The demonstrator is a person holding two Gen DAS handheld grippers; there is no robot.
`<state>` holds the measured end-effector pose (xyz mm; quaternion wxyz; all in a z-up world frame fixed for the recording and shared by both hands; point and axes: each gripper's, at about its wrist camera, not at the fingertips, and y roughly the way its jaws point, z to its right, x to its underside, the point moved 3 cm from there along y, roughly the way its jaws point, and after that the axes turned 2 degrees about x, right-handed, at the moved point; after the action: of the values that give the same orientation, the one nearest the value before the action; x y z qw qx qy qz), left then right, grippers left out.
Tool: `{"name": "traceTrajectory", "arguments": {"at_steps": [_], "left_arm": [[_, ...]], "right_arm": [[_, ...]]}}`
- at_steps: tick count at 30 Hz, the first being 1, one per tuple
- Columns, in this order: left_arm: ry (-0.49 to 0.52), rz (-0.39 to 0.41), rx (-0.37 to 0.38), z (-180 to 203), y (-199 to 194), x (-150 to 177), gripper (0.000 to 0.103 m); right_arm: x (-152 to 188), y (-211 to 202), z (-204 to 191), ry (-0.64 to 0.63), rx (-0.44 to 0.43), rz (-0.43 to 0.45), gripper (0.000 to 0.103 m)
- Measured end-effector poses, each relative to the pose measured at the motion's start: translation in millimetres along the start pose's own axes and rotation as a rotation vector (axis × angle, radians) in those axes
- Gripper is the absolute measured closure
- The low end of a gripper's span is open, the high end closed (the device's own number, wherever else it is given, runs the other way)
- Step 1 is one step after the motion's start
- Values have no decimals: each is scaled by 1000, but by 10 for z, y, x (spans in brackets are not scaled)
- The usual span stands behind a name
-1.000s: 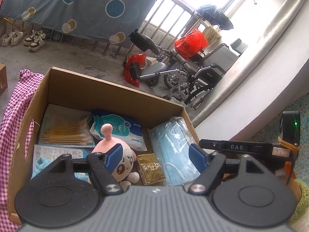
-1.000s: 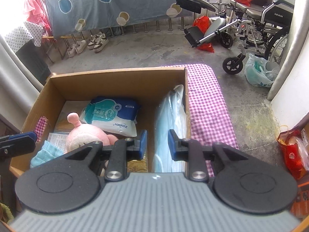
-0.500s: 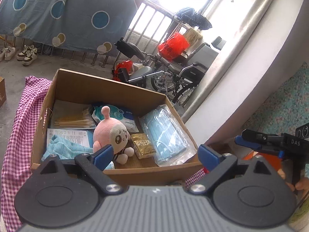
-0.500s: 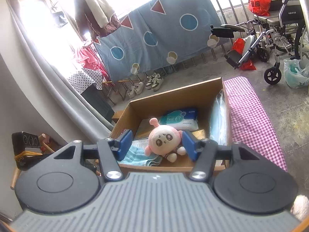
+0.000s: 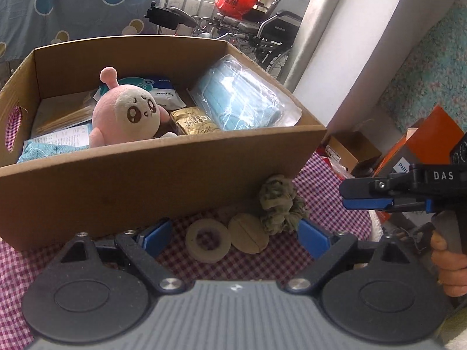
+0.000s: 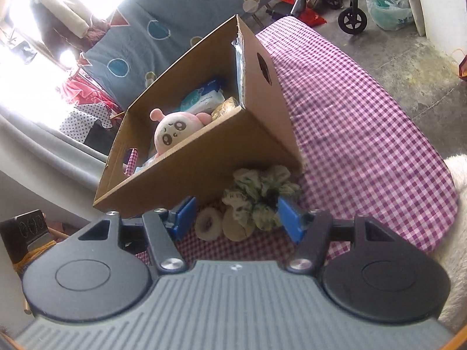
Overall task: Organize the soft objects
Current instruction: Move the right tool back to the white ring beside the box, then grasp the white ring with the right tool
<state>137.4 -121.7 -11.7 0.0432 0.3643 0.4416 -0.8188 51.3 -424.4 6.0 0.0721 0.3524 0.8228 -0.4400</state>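
Both claws are standing wide and holding nothing. Left gripper (image 5: 233, 234) is hovering low over the checked cloth (image 5: 329, 186), its blue fingers (image 5: 154, 237) spread on either side of three small soft things lying just in front of the cardboard box (image 5: 140, 178): a pale ring-shaped puff (image 5: 207, 240), a round tan puff (image 5: 248, 233) touching it, and a crumpled green scrunchie (image 5: 280, 204) resting against the box's near wall by its near right corner. Right gripper (image 6: 238, 218) is framing the same group from its own side, with the scrunchie (image 6: 259, 195) lying just beside its right finger. In the left wrist view, the right gripper (image 5: 364, 195) is showing side-on at the right edge, gripped by a hand (image 5: 448, 265).

Inside the box, a pink plush toy (image 5: 128, 113) is sitting upright near the middle, a pack of blue face masks (image 5: 242, 99) is leaning along the right wall, a gold packet (image 5: 195, 124) is lying between them, and a wet-wipes pack (image 5: 157, 90) is lying at the back.
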Motion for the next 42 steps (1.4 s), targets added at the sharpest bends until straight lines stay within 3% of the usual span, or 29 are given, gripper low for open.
{"name": "traceTrajectory", "arguments": {"at_steps": [3, 8, 12, 17, 21, 29, 36, 42], "left_arm": [[63, -42, -48, 61, 165, 72, 13], [104, -107, -69, 47, 357, 164, 31], [155, -133, -118, 3, 466, 200, 36], [209, -179, -174, -34, 619, 214, 44], [215, -190, -180, -76, 706, 223, 55], [215, -187, -173, -135, 609, 267, 55], [218, -172, -182, -208, 463, 395, 55], [224, -144, -187, -223, 417, 442, 55]], "right_arm": [[3, 145, -32, -17, -38, -38, 41], [0, 379, -95, -21, -107, -104, 47], [36, 577, -165, -26, -154, -158, 53], [41, 746, -265, -41, -176, -189, 53], [20, 835, -326, -63, -165, -198, 53], [-9, 1003, -620, -231, -104, -206, 53], [14, 1424, -979, -466, -23, -277, 70], [103, 1733, -1044, -601, 63, -344, 83]]}}
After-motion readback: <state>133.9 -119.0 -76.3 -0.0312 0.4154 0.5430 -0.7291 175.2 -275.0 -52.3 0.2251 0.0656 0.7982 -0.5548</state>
